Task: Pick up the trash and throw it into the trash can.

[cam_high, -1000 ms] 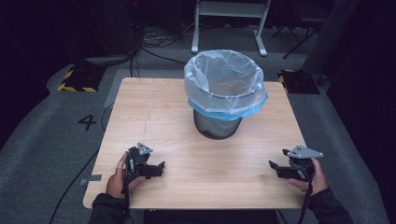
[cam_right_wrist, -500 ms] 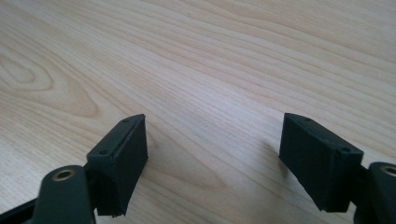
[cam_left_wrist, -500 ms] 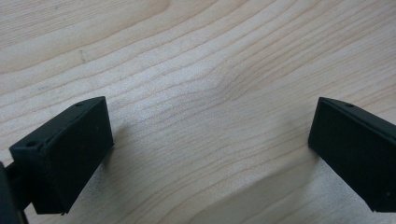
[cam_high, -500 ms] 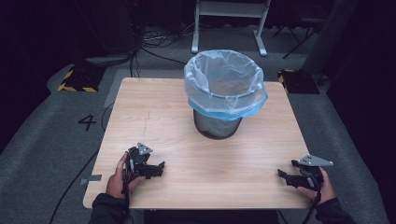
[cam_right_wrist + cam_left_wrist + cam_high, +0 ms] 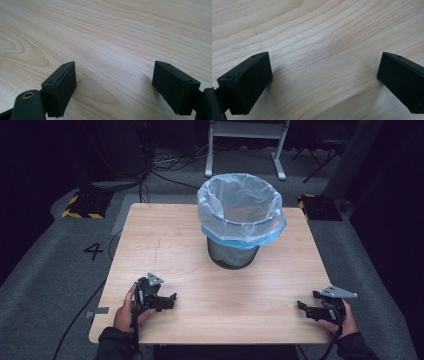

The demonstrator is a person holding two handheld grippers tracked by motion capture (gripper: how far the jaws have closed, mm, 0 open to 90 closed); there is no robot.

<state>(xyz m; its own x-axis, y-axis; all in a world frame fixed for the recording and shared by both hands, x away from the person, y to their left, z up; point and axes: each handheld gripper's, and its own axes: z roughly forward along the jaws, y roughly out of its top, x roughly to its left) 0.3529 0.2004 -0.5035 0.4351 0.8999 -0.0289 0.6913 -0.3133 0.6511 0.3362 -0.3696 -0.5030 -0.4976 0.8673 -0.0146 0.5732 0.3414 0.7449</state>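
Left gripper [image 5: 167, 301] released at worktop [image 5: 210, 315] near edge, jaws wide over bare wood; lined bin [image 5: 240, 220] upright at centre rear, well apart from both; right gripper [image 5: 306, 307] released at right edge, jaws just opened wider, nothing between.

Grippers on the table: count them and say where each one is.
2. The left gripper rests near the table's front left corner, the right gripper near its front right corner; both have open fingers with nothing between them.
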